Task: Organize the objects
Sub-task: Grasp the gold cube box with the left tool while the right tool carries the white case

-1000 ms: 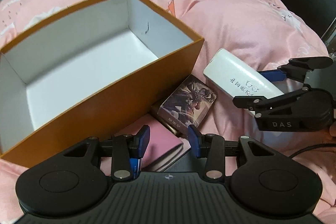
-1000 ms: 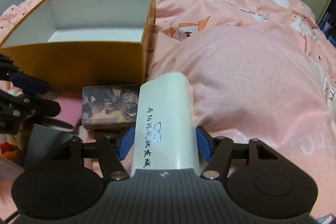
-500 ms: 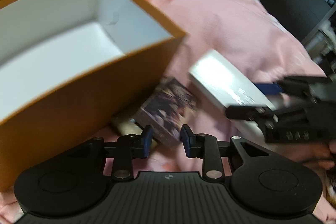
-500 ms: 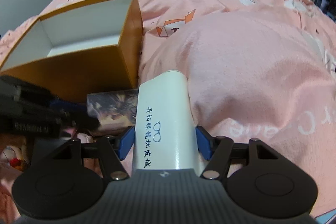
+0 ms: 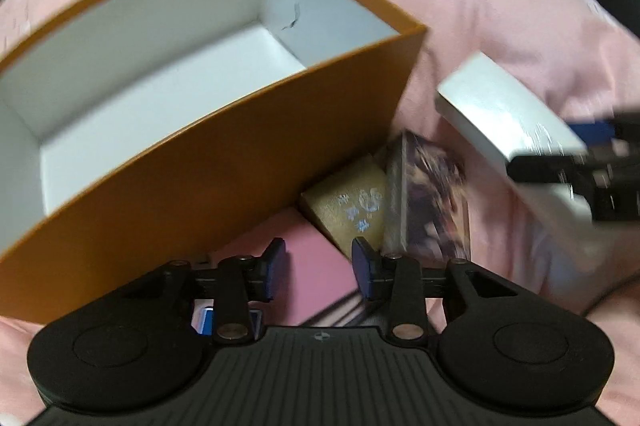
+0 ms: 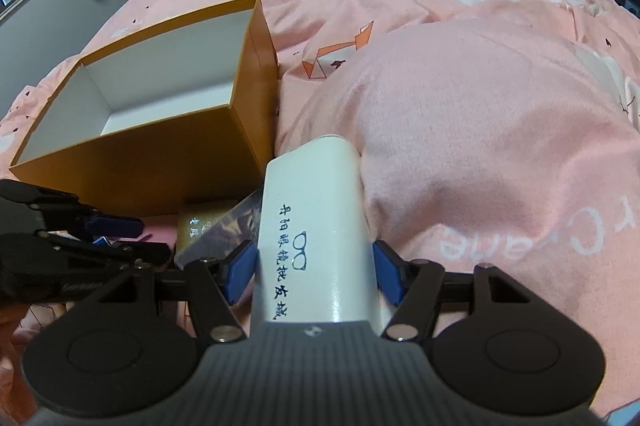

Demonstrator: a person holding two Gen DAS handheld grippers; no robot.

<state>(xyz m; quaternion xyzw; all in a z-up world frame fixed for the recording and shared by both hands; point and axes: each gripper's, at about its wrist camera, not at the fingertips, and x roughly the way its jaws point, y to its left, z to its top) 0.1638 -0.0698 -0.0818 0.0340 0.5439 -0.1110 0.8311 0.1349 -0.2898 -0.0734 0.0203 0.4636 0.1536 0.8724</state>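
Right gripper (image 6: 314, 276): blue pads clamped on both sides of the white glasses case (image 6: 316, 226), roughly half open, case held lengthwise between the fingers and sticking out ahead of them. Blue lettering and a glasses logo face up.

Left gripper (image 5: 318, 268): jaws opening, partly apart, nothing pinched. Between and below the fingers sits a pink flat book (image 5: 316, 266); pads don't touch it as far as I can see.

Just ahead of the left gripper's right finger: a tan box (image 5: 352, 202) with pale print, and touching its right side a dark illustrated card box (image 5: 432, 202), tipped up on edge. Frame is motion-blurred, finer detail unreadable.

Orange box (image 5: 224, 162), white inside, open top, sits ahead-left of the left gripper, its near wall close to the left finger. From the right gripper it's ahead and to the left (image 6: 160, 162); nothing visible inside it.

The small items lie in the gap between the orange box's near wall and the two grippers. All of it rests on a pink bedspread (image 6: 480, 146) with cloud print.
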